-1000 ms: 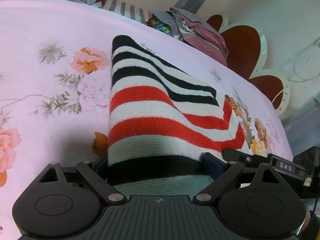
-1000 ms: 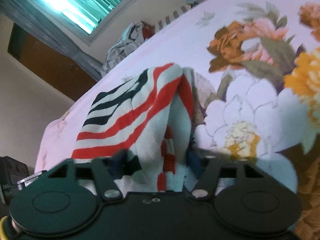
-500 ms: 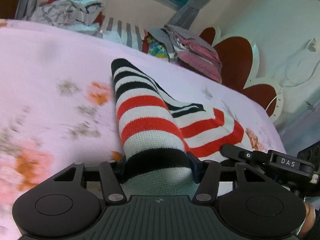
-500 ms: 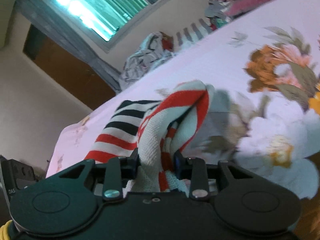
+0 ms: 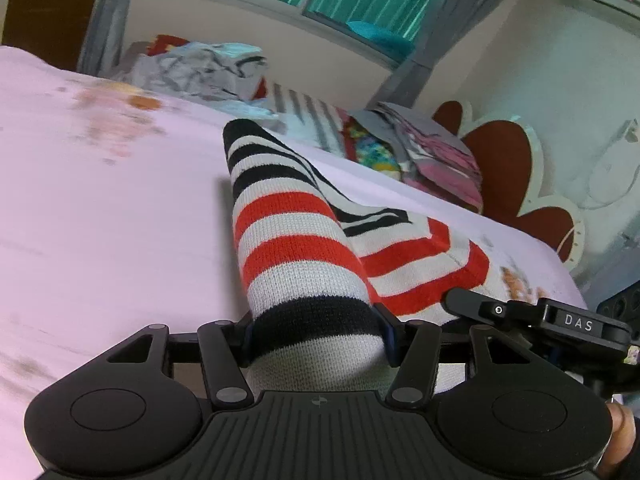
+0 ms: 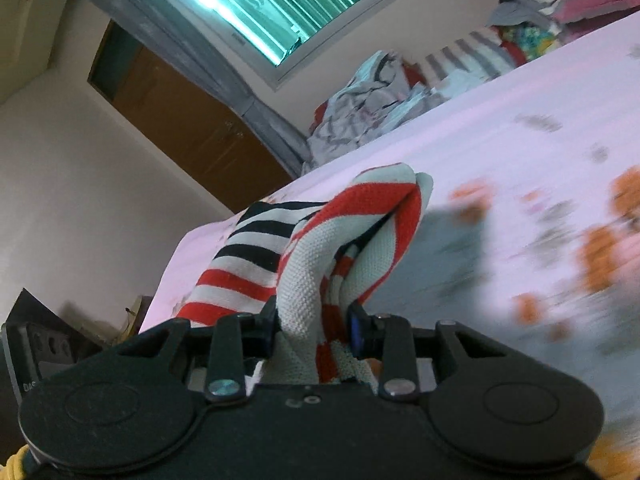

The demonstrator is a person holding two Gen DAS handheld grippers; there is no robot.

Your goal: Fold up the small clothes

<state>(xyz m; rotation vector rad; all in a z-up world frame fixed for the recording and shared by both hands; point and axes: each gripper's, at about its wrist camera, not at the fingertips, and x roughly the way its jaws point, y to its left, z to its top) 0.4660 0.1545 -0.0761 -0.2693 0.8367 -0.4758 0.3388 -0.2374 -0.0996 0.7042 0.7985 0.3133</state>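
A small knitted garment (image 5: pixel 296 236) with red, black and white stripes is held up off the pink floral bedsheet (image 5: pixel 100 220). My left gripper (image 5: pixel 318 334) is shut on its black-and-white hem, and the cloth bunches into a roll ahead of the fingers. My right gripper (image 6: pixel 314 328) is shut on another bunched edge of the same garment (image 6: pixel 320 256), which hangs in folds above the sheet. The right gripper's body also shows at the right of the left wrist view (image 5: pixel 552 320).
Piles of clothes lie at the far edge of the bed: a grey-white heap (image 5: pixel 200 72), a striped item (image 5: pixel 308 116) and a pink-grey stack (image 5: pixel 436 156). A red flower-shaped headboard (image 5: pixel 516 160) stands at the right. A window (image 6: pixel 256 4) and a brown door (image 6: pixel 180 120) are behind.
Both grippers have lifted and tilted upward with the garment. The cloth has been drawn together from a spread shape into narrow bunched rolls, and more of the room shows.
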